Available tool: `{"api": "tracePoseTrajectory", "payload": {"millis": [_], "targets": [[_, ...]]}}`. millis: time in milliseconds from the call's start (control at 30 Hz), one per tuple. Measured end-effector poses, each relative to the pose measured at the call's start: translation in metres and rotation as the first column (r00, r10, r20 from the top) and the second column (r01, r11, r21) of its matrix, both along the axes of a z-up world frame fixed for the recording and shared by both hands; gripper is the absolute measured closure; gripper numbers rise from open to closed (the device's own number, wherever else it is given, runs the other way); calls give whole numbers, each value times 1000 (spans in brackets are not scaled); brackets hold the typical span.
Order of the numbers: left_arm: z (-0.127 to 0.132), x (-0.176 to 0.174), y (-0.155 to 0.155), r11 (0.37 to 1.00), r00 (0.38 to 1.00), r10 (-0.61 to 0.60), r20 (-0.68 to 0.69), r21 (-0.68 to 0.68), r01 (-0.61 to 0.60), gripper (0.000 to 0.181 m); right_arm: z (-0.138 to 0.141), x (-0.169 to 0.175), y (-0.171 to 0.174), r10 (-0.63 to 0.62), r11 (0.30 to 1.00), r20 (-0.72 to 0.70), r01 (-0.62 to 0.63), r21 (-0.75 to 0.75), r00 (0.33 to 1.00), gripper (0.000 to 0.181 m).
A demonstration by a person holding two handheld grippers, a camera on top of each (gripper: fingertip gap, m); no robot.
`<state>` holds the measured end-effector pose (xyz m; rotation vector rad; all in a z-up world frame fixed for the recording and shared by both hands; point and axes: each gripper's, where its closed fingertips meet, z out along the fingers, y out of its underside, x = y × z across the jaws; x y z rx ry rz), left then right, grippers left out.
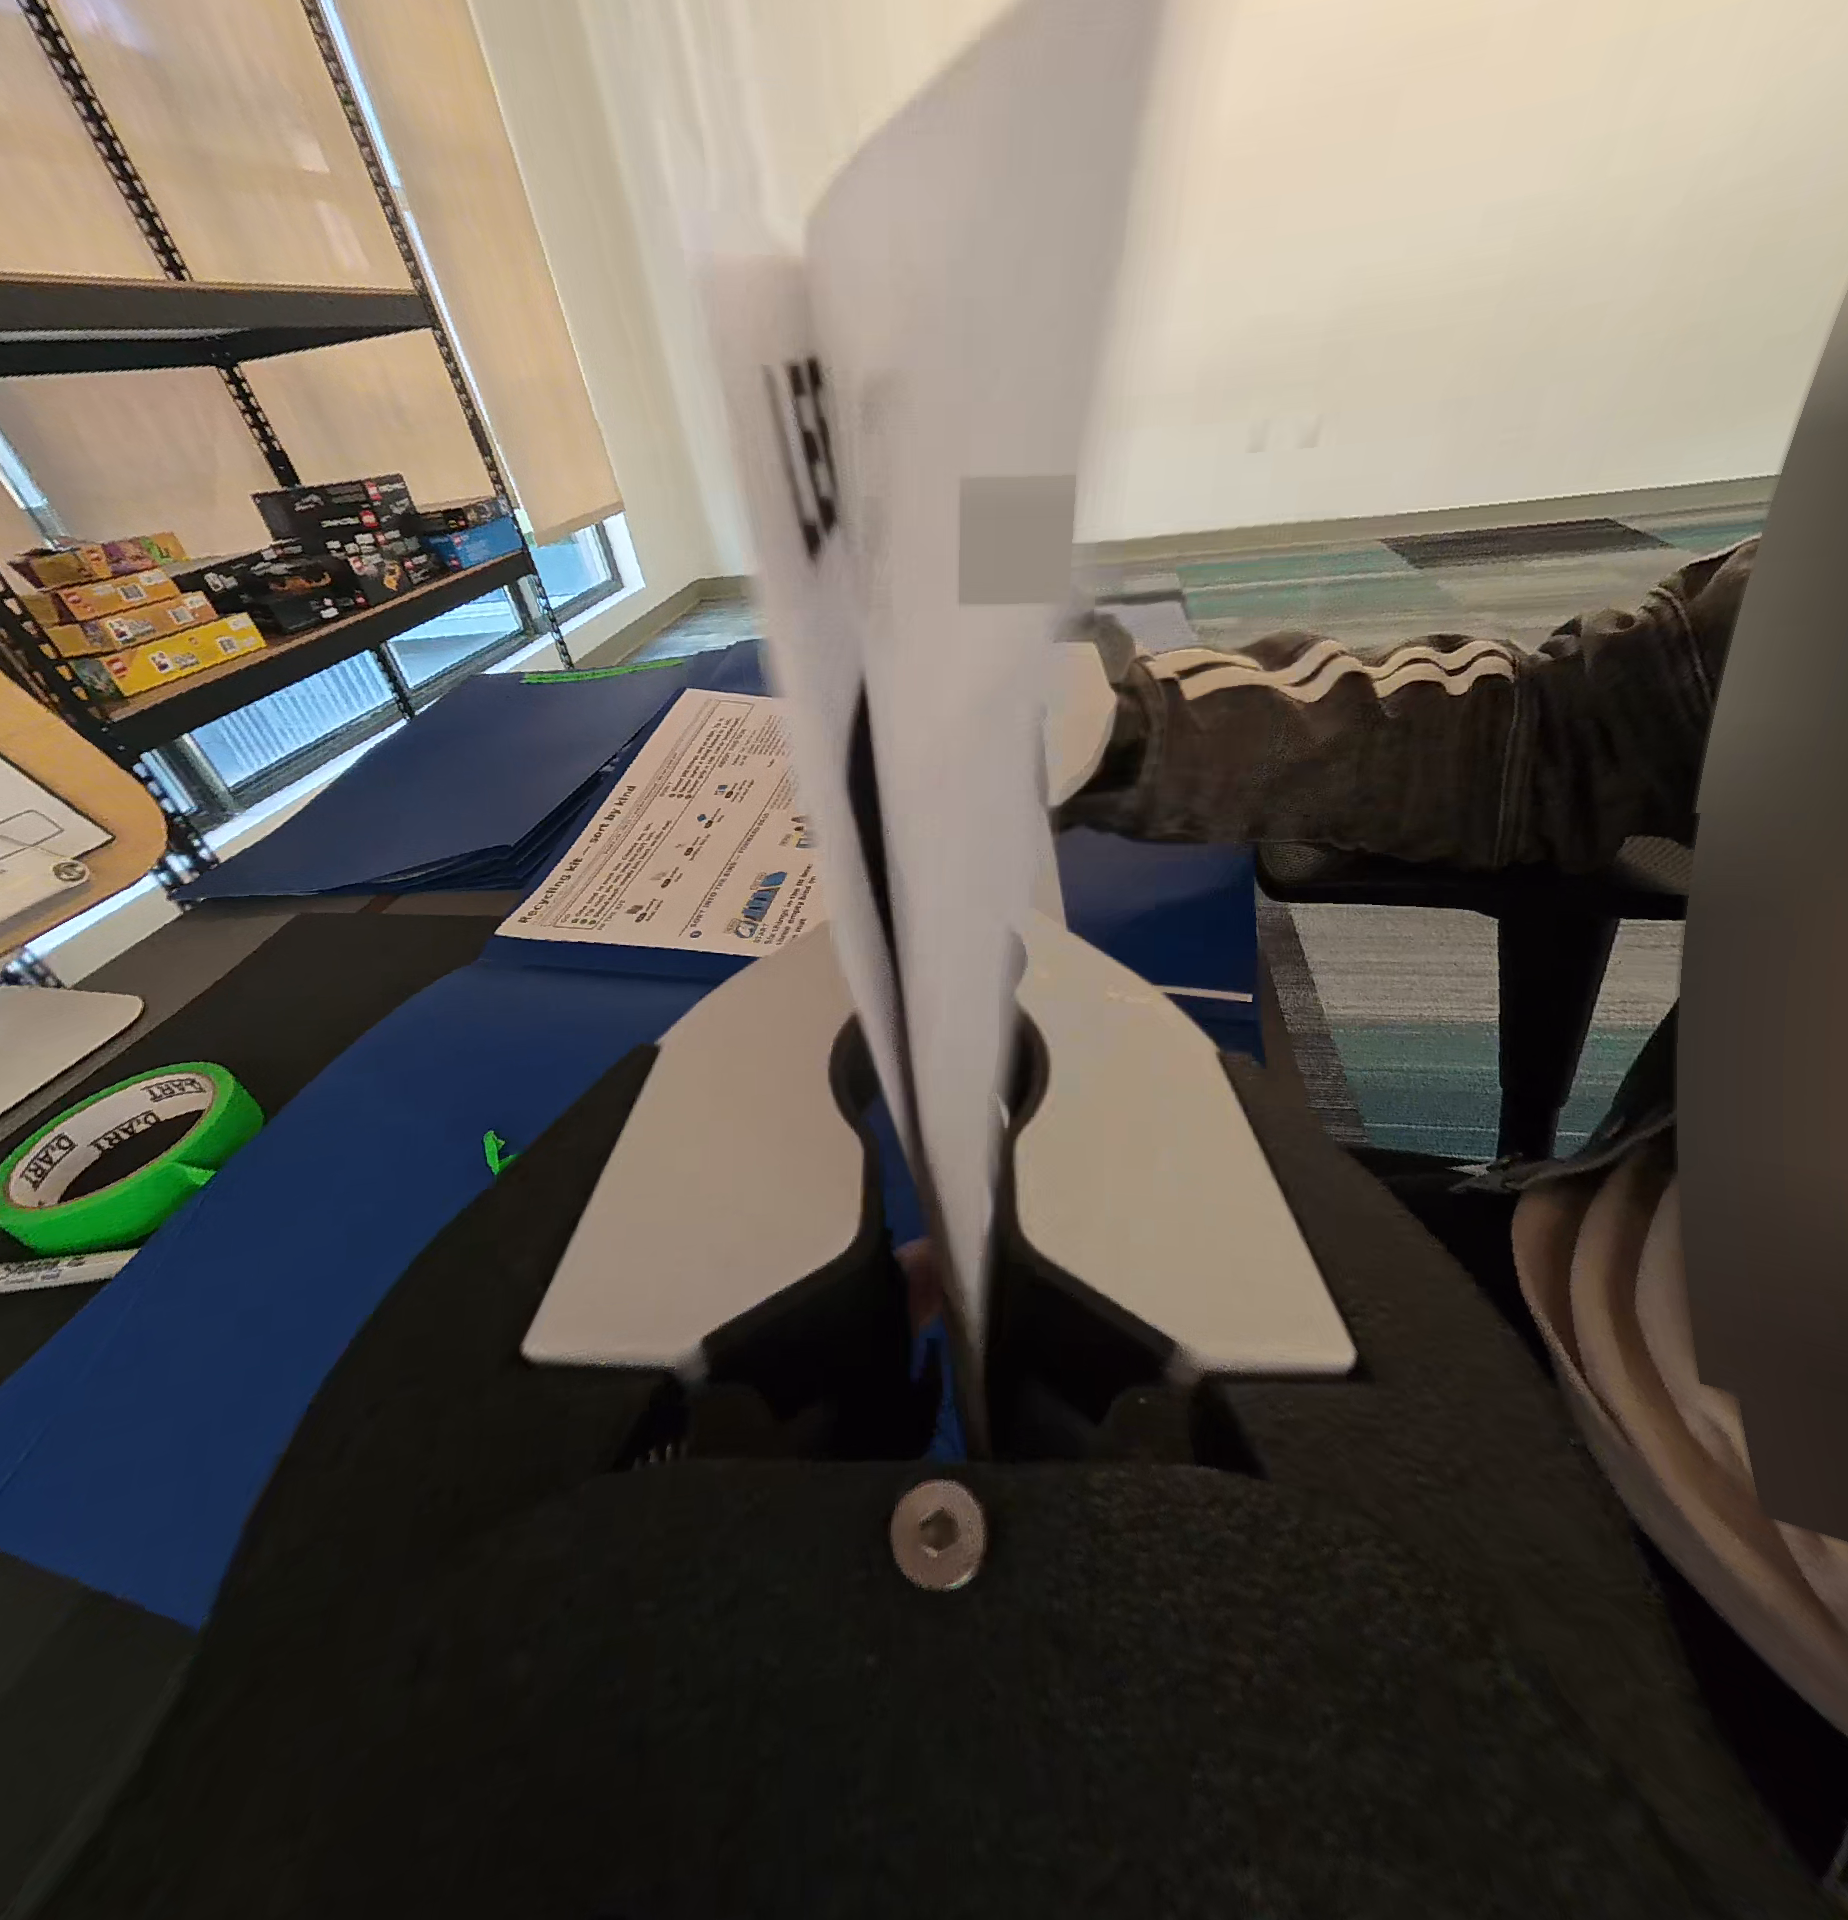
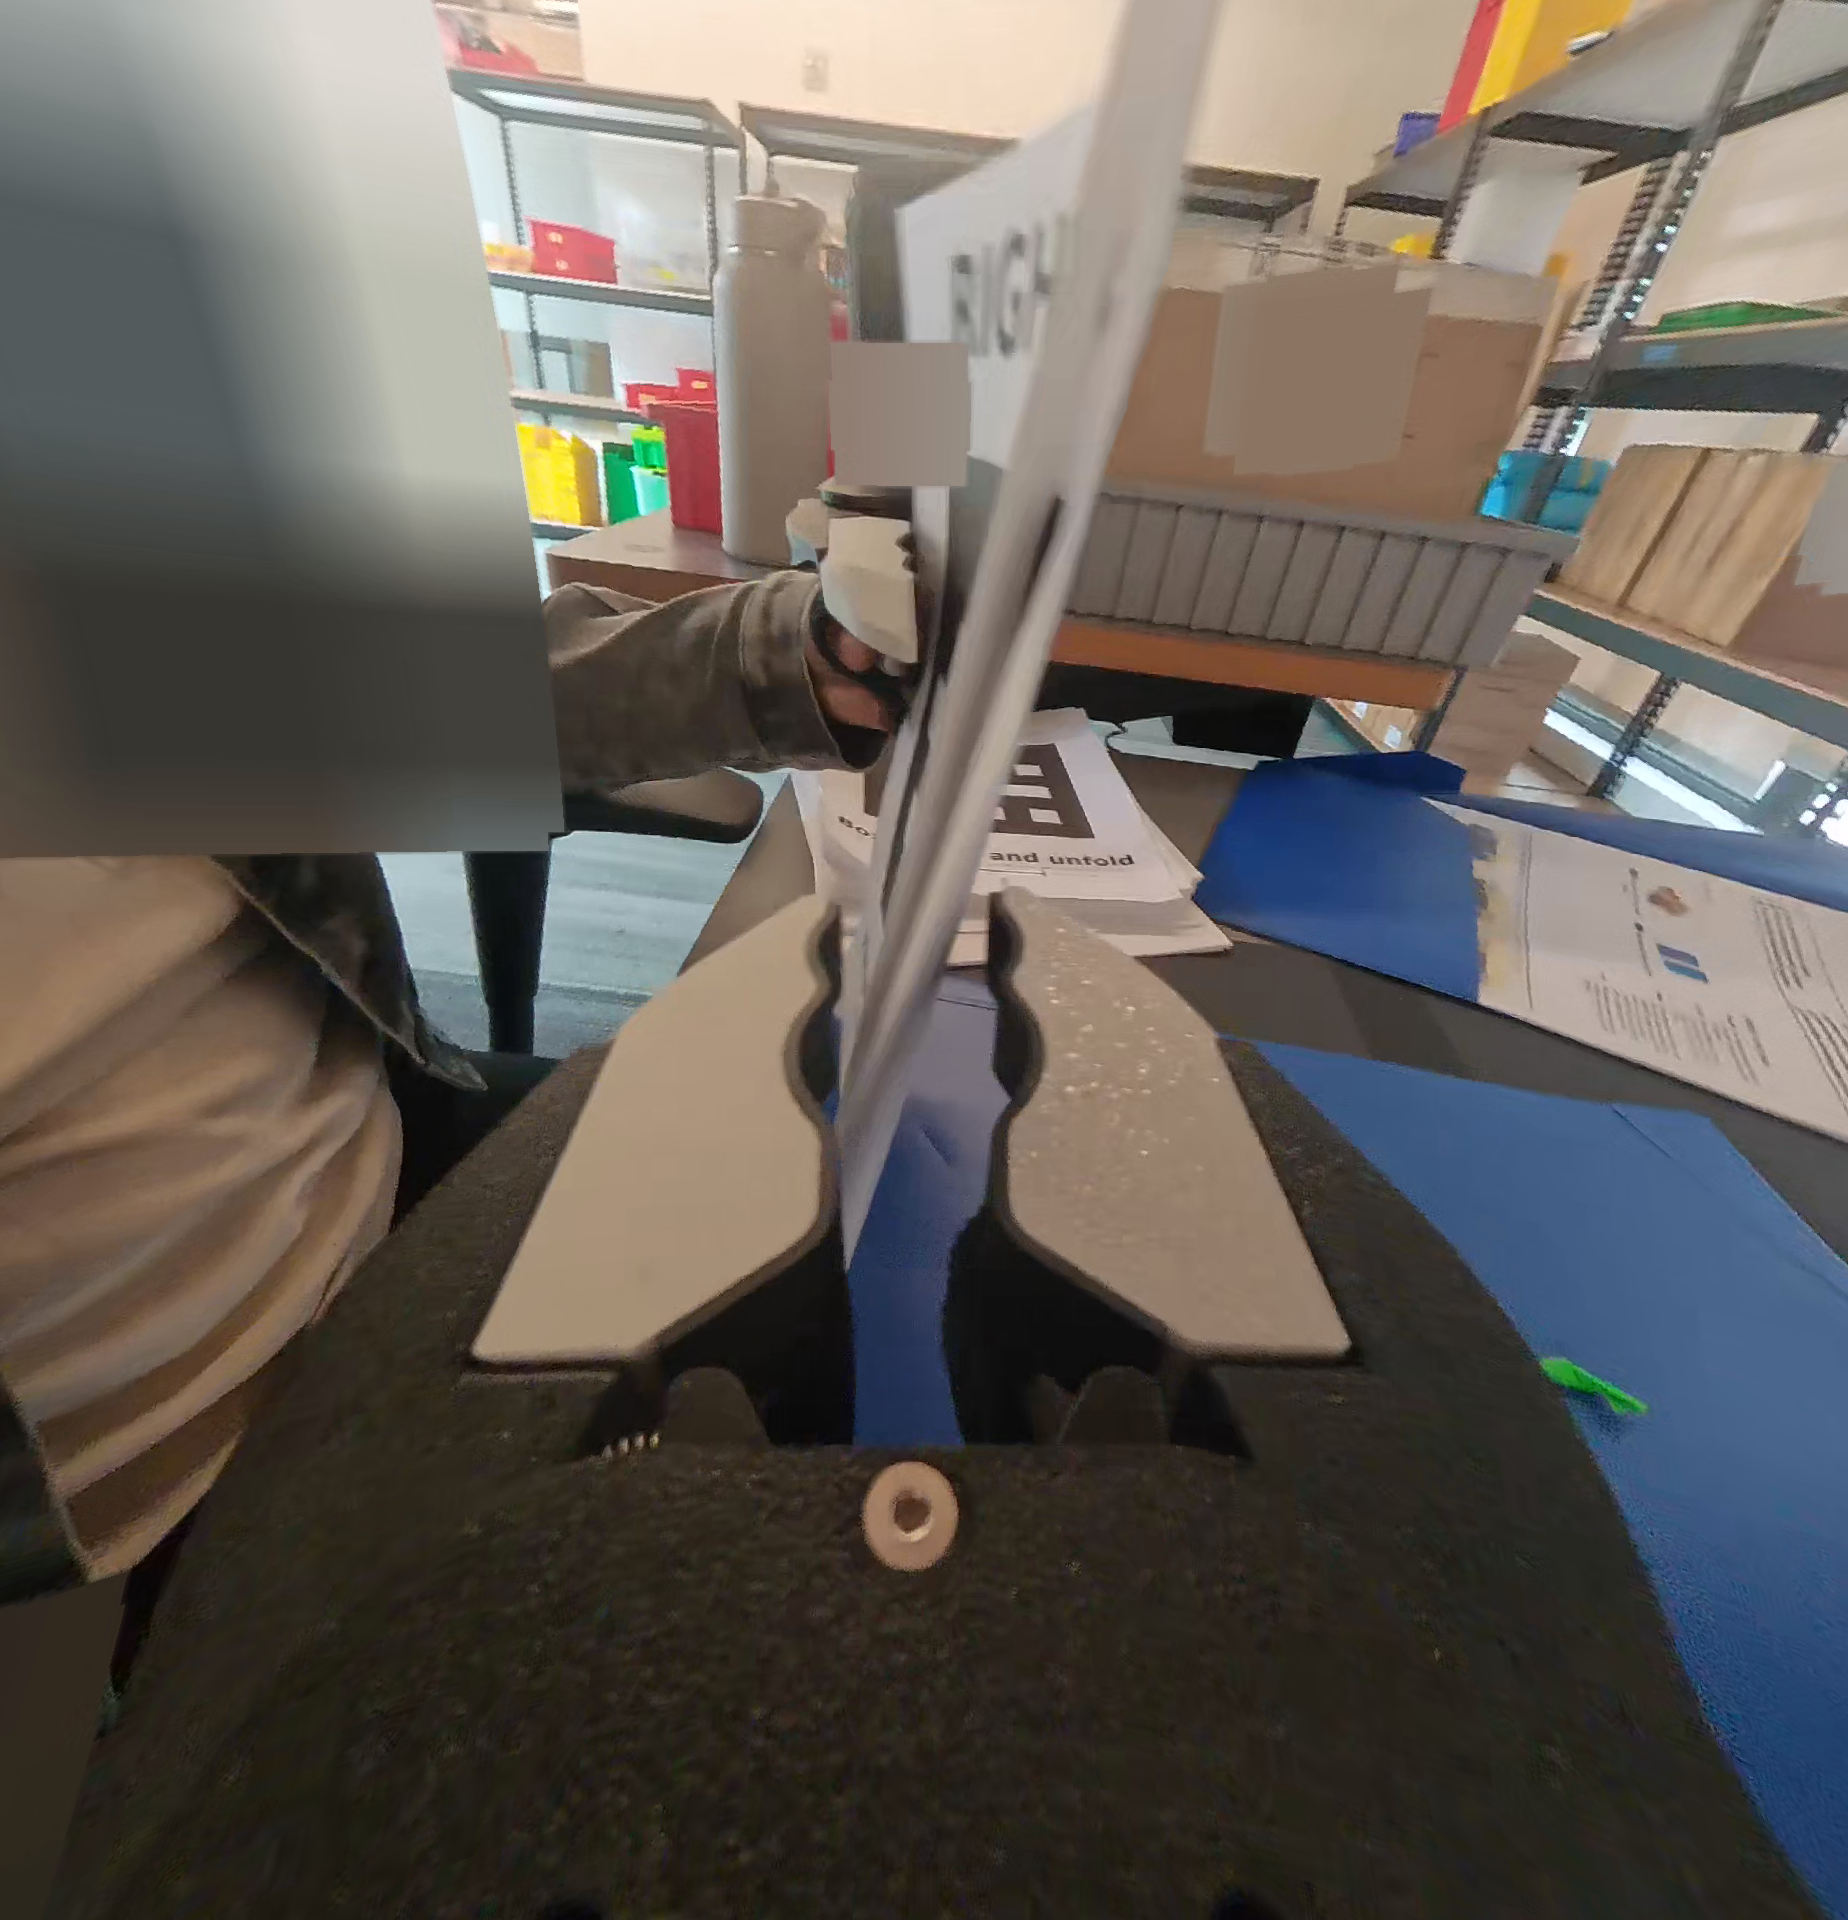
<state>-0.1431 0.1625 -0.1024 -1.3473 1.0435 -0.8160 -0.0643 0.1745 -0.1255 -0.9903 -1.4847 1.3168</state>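
The left claw (image 1: 935, 997) is pinched on a white sheet of paper (image 1: 951, 436) that stands upright on edge between its grey fingers (image 1: 733, 1153) and rises out of the top of the left wrist view. The right claw (image 2: 915, 940) stands spread, with the white sheet (image 2: 1045, 447) leaning in the gap between its fingers (image 2: 1117, 1122) — it seems to lie against the left finger only, though blur makes the contact hard to judge. Below both claws an open blue folder (image 1: 224, 1288) lies flat on the dark table (image 1: 276, 966). To the left, near, a roll of green tape (image 1: 109, 1158) sits on the table beside a marker pen (image 1: 37, 1273). Farther off, a printed sheet (image 1: 671, 831) rests on another blue folder, with a stack of blue folders (image 1: 432, 790) just left of it. In the right wrist view a pile of white papers (image 2: 1086, 842) lies beyond the claw, and a grey bottle (image 2: 769, 374) stands on a far table — a person's sleeve (image 2: 681, 675) reaches toward the sheet from the left.
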Motion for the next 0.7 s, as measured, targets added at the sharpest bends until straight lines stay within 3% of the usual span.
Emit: {"api": "tracePoseTrajectory", "payload": {"millis": [67,300,400,533,700], "targets": [[-1,5,-2,1000,1000,-16,-6,15,16,153,0,-3,-4,13,1000,-8,-13,17,1000,162],[-2,23,-7,998,999,-37,-1,52,37,129,-1,-15,-9,5,998,-50,-3,56,999,158],[4,12,4,995,999,49,10,87,-50,98,4,-12,-7,-7,998,-69,11,63,998,153],[15,-3,10,987,992,87,95,130,-99,102,7,-13,-6,-16,999,-91,21,49,996,142],[19,14,11,988,992,64,111,135,-79,104,3,-31,-3,-95,991,-26,97,97,995,120]]}}
